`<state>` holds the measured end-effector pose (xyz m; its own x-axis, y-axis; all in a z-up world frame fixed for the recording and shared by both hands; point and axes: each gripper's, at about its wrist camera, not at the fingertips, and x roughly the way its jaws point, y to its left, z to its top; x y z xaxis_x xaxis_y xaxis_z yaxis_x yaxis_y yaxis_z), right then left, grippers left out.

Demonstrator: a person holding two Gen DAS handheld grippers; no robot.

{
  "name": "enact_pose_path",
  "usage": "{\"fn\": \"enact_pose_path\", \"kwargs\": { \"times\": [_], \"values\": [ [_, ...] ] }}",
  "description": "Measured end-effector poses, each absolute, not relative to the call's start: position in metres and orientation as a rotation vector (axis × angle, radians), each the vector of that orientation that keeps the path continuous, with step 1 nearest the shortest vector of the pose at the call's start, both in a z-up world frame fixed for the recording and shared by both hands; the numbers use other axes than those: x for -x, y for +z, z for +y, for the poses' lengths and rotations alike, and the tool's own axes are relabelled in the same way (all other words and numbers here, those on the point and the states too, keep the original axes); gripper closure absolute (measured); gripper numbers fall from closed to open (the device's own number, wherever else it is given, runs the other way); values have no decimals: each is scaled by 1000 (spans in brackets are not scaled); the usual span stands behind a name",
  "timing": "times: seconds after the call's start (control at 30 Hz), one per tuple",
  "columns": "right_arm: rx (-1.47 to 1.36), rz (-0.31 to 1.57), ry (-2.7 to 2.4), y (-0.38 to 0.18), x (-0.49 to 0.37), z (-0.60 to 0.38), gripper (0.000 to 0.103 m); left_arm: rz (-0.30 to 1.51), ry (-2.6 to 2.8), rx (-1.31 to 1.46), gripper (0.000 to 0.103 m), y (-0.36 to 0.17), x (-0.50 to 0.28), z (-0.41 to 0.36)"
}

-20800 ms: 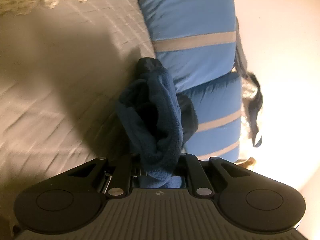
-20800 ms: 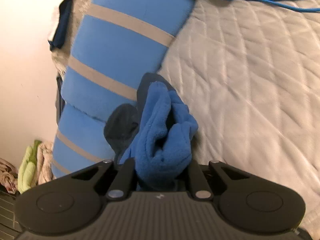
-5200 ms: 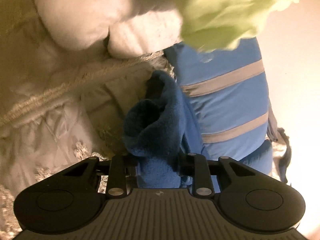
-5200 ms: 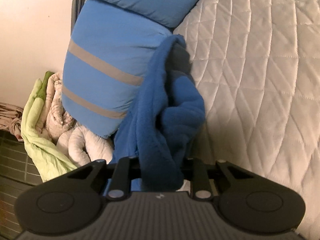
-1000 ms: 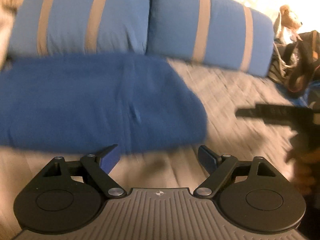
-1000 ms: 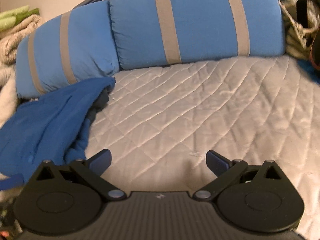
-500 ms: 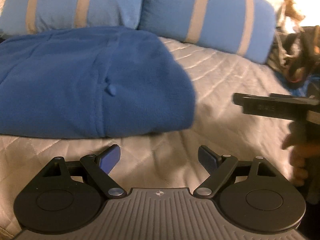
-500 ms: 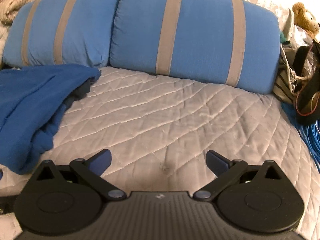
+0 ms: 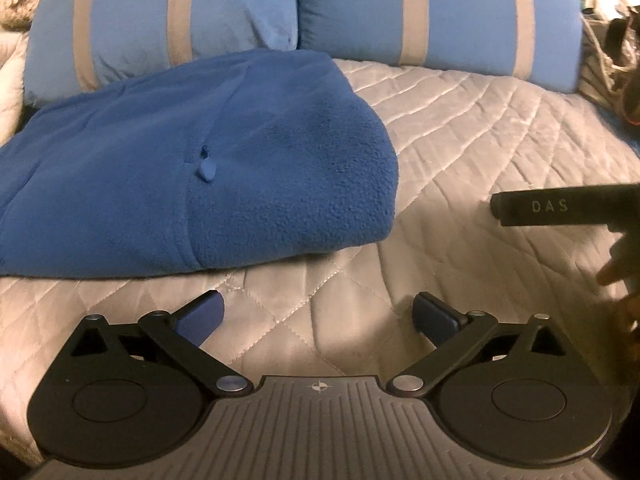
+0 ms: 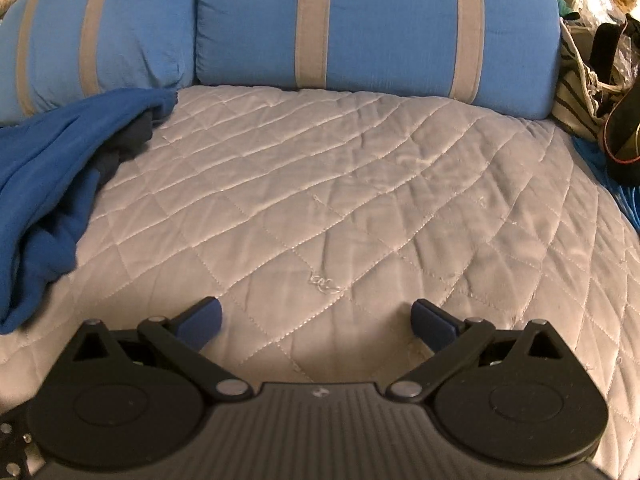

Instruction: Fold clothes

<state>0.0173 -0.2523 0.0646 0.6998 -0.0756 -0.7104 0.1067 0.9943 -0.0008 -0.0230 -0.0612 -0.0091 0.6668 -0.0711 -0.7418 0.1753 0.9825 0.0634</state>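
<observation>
A blue fleece garment (image 9: pixel 192 168) lies folded on the grey quilted bed (image 9: pixel 460 128), its rounded edge facing me. My left gripper (image 9: pixel 318 314) hovers just in front of that edge, its jaws opening wide with only quilt between them. In the right wrist view the same fleece (image 10: pixel 52 184) shows as a rumpled blue heap at the far left. My right gripper (image 10: pixel 316 320) stands open over bare quilt, well to the right of the fleece. The right tool's dark body (image 9: pixel 564 210) and a person's hand (image 9: pixel 620 276) appear at the left view's right edge.
Two blue pillows with grey stripes (image 10: pixel 376 28) line the head of the bed. Bags, straps and a blue cable (image 10: pixel 612 100) crowd the right side. Pale bedding (image 9: pixel 12 8) is bunched at the far left.
Both grippers have sunk toward the bed and closer to the pillows. The left gripper's jaws have spread wider. The fleece lies still where it was set down.
</observation>
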Motion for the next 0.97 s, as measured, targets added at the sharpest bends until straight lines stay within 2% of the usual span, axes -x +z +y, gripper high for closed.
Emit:
{"fn": "enact_pose_path", "kwargs": {
  "times": [0.97],
  "values": [
    [-41,768,-123,59,-13,-250,0,850,-129,-129,0,-7,27,-61]
  ]
}}
